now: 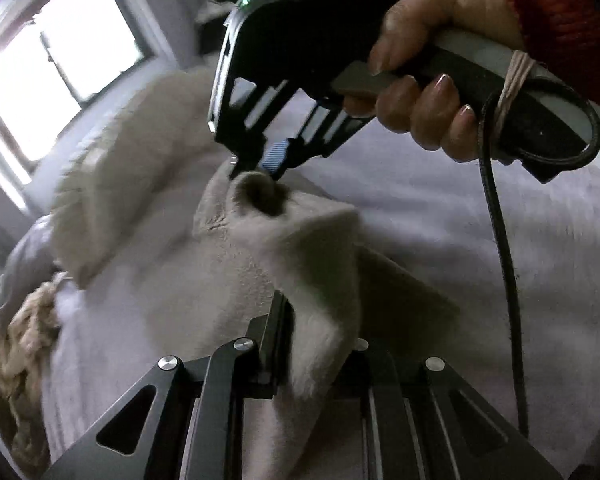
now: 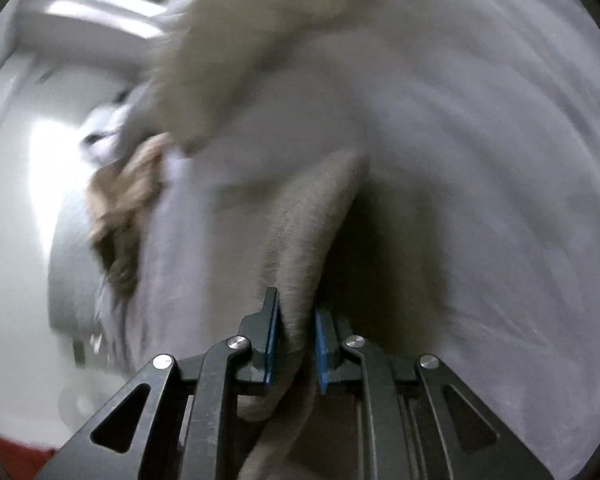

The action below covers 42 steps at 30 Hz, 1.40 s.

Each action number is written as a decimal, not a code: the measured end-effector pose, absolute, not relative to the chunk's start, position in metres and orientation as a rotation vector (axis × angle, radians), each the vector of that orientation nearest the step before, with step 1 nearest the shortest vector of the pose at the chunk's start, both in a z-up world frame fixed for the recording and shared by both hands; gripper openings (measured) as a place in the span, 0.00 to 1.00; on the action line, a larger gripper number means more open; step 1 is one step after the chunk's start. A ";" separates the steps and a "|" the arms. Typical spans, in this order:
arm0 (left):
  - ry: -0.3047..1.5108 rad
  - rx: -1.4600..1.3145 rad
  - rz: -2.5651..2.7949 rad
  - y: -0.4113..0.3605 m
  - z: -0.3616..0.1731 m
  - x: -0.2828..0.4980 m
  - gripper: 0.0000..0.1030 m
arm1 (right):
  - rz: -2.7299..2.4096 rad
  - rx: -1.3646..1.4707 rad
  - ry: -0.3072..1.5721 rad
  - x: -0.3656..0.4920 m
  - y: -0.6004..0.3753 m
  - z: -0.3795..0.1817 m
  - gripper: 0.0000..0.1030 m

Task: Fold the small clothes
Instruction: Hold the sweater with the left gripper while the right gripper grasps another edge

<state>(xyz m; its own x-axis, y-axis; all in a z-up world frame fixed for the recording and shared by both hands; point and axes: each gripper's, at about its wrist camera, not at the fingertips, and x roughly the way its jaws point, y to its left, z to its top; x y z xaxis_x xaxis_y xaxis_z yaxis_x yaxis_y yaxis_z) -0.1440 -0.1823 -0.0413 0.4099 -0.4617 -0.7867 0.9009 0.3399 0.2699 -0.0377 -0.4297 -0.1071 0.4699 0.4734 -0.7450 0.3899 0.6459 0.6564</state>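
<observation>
L gripper [image 1: 300, 340] & R gripper [image 1: 256, 170] both pinch beige cloth [image 1: 300, 248] over white sheet [image 1: 440, 220].

Red knit sleeve [image 1: 556, 28], black grippers

My left hand-held gripper [image 1: 312, 344]: jaws closed in on pale cloth [image 1: 284, 248], left finger [image 1: 274, 340] visible, right one hidden under fabric. My right hand-held gripper [image 1: 256, 170]: tips pointing down, pinching bunched edge of same cloth; in own camera [image 2: 296, 340] blue pads [image 2: 272, 344] close on either side of fold. My right hand [image 1: 432, 80] wrapped round grip, fingers curled under trigger, red sleeve [image 1: 560, 20] at wrist. Both views motion-blurred.
</observation>
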 end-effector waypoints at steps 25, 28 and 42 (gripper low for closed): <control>0.692 0.841 -1.031 -0.202 -0.059 -0.170 0.15 | 0.122 0.971 1.032 -0.050 -0.434 -0.107 0.12; 0.662 0.820 -1.053 -0.201 -0.046 -0.183 0.15 | 0.099 0.925 0.984 -0.061 -0.438 -0.093 0.11; 0.807 0.711 -1.040 -0.167 -0.037 -0.174 0.84 | -0.015 0.962 1.112 -0.079 -0.440 -0.118 0.26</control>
<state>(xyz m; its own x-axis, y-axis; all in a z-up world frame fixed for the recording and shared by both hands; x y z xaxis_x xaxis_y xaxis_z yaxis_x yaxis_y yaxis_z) -0.1739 -0.1670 -0.0372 0.2840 -0.4557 -0.8436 0.9303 0.3440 0.1274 -0.0791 -0.4399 -0.1181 0.4852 0.4352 -0.7584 0.4550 0.6150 0.6440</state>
